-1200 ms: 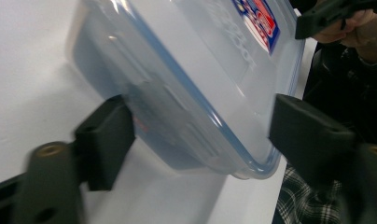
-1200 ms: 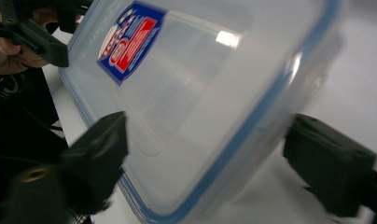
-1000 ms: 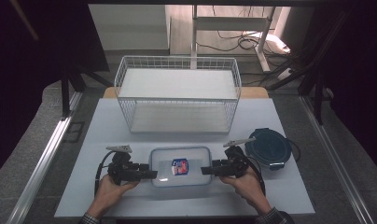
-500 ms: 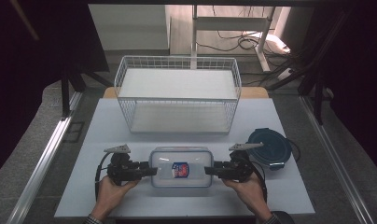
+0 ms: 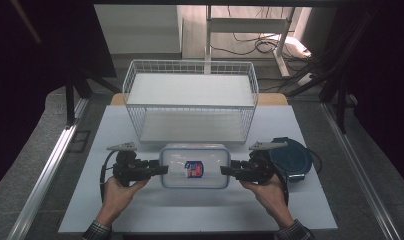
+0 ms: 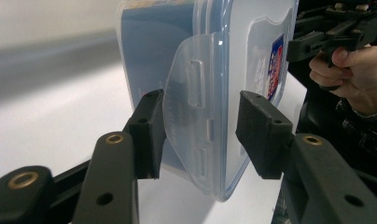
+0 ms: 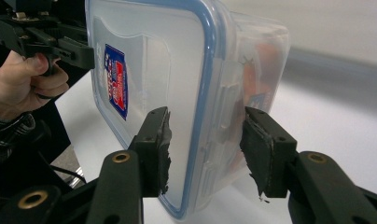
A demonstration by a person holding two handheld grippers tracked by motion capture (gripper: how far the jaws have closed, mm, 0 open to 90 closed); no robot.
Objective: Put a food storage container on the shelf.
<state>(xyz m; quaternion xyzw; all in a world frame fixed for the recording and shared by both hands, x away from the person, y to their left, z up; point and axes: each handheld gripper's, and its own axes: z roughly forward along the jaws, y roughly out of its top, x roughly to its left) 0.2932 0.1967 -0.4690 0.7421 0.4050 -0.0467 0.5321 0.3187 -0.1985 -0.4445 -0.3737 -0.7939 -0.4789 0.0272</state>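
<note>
one lidded container (image 5: pixel 194 166) pinched at both ends by two grippers, left gripper (image 5: pixel 160 170) and right gripper (image 5: pixel 226 170); one wire basket (image 5: pixel 190 100), one dark blue lid (image 5: pixel 292 157).

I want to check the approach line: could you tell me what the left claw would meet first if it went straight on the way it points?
The box: the left claw points at its end, with the latch flap already between the jaws. Beyond the box is the right claw.
</note>
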